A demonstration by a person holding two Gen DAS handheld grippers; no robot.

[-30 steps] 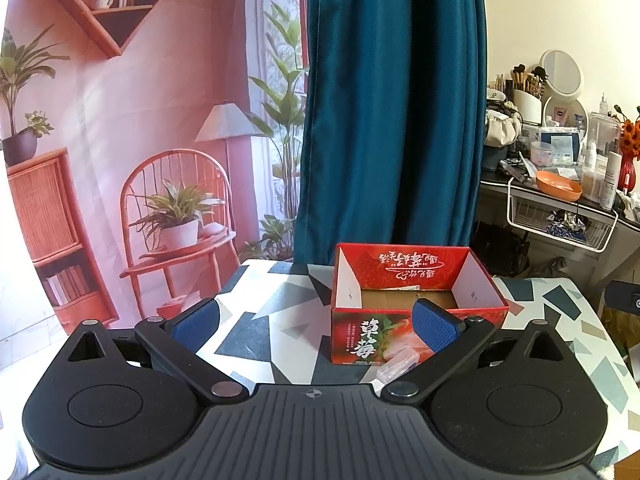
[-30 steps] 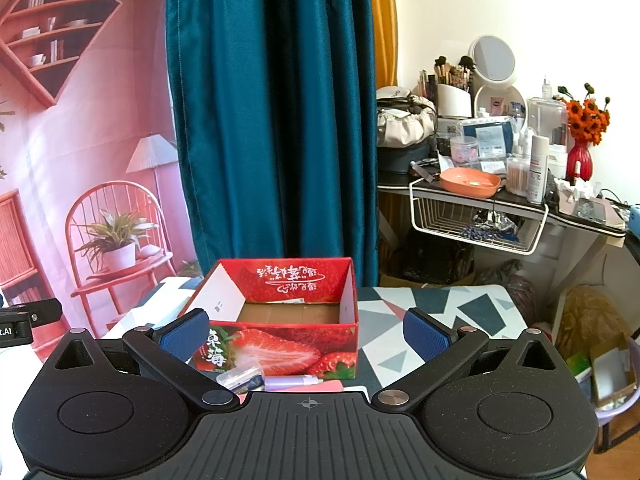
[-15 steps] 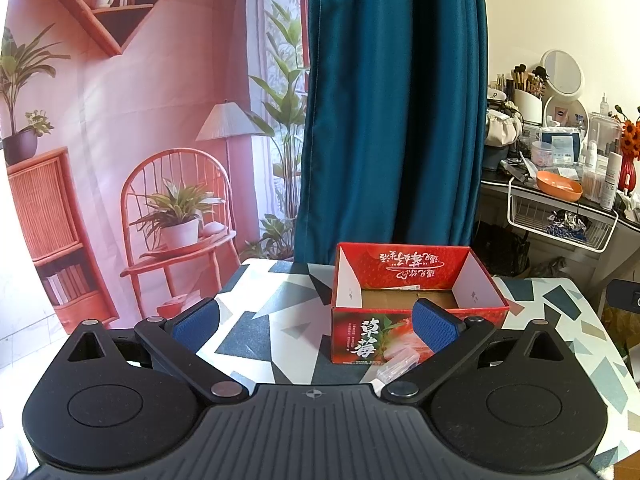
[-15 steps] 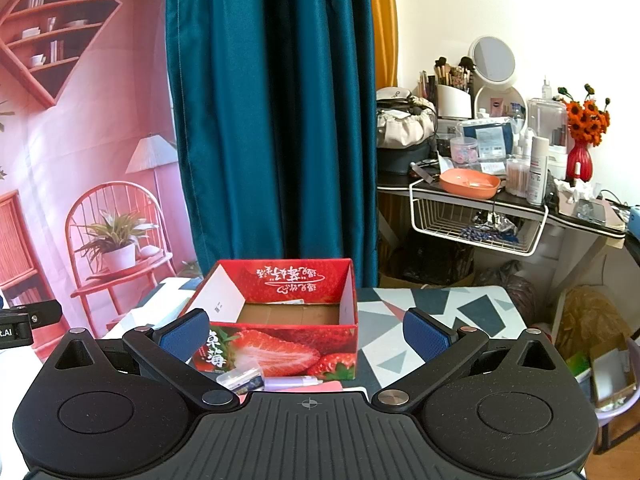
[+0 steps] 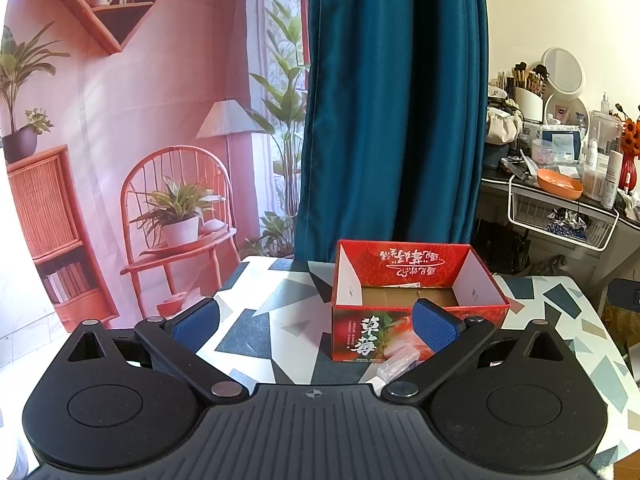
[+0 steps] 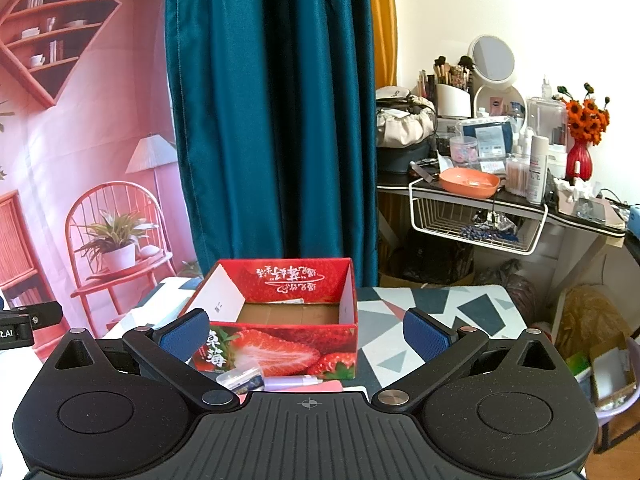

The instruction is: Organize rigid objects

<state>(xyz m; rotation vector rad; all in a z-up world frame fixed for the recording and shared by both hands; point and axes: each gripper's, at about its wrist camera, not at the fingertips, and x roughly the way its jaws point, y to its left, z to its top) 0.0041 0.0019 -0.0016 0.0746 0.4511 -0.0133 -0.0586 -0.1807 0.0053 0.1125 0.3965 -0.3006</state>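
A red strawberry-printed cardboard box sits open-topped on a desk patterned with white, grey and teal shapes. Only its brown floor and a slip of paper at the back wall show inside. Just in front of the box lie a small clear plastic case, a lilac tube and a pink flat item, all partly hidden by the gripper bodies. The left gripper hovers near the desk's front edge, jaws released and spread wide, grasping nothing. The right gripper hovers likewise, jaws released, blue pads wide apart. A teal curtain hangs behind.
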